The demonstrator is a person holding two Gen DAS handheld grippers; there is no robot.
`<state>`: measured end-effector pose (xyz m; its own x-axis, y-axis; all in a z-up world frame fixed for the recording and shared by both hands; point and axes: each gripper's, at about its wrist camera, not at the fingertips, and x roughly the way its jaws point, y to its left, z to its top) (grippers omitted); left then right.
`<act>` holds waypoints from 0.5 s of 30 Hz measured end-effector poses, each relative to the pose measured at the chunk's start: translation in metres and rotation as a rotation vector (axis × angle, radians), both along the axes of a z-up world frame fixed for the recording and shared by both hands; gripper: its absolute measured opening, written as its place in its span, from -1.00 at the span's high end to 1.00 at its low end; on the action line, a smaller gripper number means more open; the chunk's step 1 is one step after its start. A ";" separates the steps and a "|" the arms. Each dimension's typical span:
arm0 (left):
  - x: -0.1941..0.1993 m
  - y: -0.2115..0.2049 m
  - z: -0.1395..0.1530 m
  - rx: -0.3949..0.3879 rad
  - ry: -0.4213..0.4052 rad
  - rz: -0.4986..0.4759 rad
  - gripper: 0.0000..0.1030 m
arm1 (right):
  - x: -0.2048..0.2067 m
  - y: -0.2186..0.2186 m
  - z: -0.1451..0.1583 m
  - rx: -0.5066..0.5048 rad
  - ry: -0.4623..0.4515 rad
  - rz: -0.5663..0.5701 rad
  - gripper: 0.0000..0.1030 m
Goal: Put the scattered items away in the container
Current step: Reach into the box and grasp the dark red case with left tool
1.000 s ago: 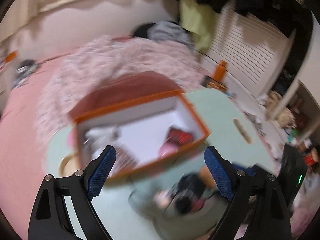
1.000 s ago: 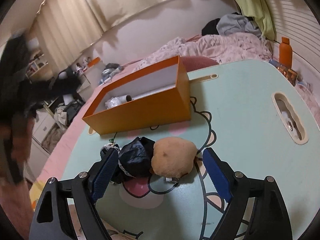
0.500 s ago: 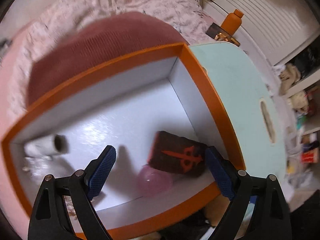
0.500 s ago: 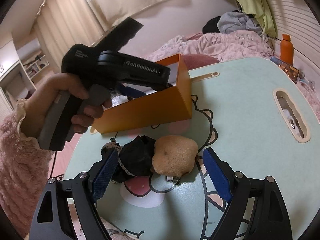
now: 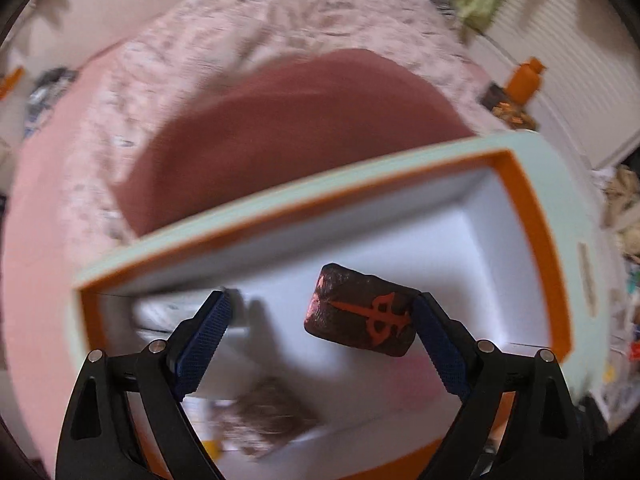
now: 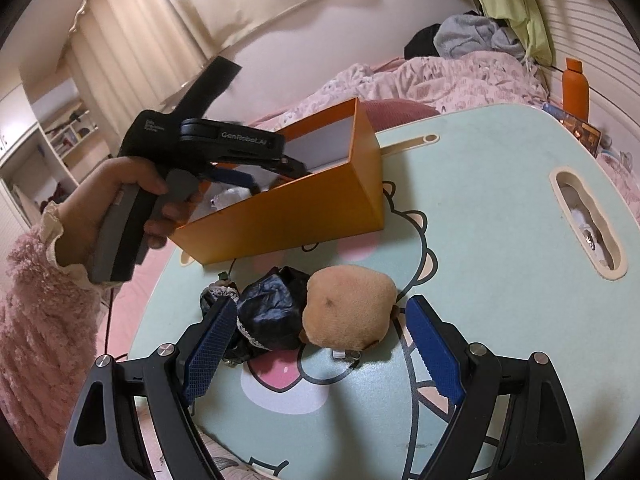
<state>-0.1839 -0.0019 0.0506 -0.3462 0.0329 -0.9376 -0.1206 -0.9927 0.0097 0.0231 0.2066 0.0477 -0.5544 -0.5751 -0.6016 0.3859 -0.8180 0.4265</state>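
Observation:
The orange box [image 5: 528, 216] with a white inside fills the left wrist view; it also shows in the right wrist view [image 6: 304, 204]. My left gripper [image 5: 320, 340] is open, low inside the box. A dark wallet with an orange cross [image 5: 362, 314] lies in the box, against the right fingertip [image 5: 430, 326]. A blurred brown item [image 5: 268, 420] lies nearer. My right gripper [image 6: 316, 344] is open and empty above the table. A tan plush [image 6: 348, 312] and a black crumpled bag [image 6: 268, 312] lie between its fingers. The left gripper [image 6: 256, 172] reaches into the box there.
The mint table [image 6: 480, 248] has a slot handle [image 6: 588, 224] at the right. An orange bottle [image 6: 574, 88] stands beyond the far edge. A pink bed [image 6: 432, 80] with clothes lies behind. A dark red cushion [image 5: 288, 128] sits past the box.
My left gripper has swung over the box and dipped lower inside it, toward the dark wallet. My right gripper has stayed still over the plush and bag.

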 end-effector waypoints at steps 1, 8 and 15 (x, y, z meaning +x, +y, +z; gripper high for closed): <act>0.001 -0.005 0.003 0.005 0.005 0.013 -0.79 | 0.000 0.000 0.000 0.000 0.000 0.000 -0.69; 0.012 -0.023 0.003 0.269 -0.126 0.109 -0.79 | -0.002 0.001 -0.001 -0.003 -0.006 0.001 -0.69; 0.011 0.007 -0.016 0.060 -0.075 -0.006 -0.72 | -0.005 0.002 -0.002 -0.010 -0.013 0.000 -0.69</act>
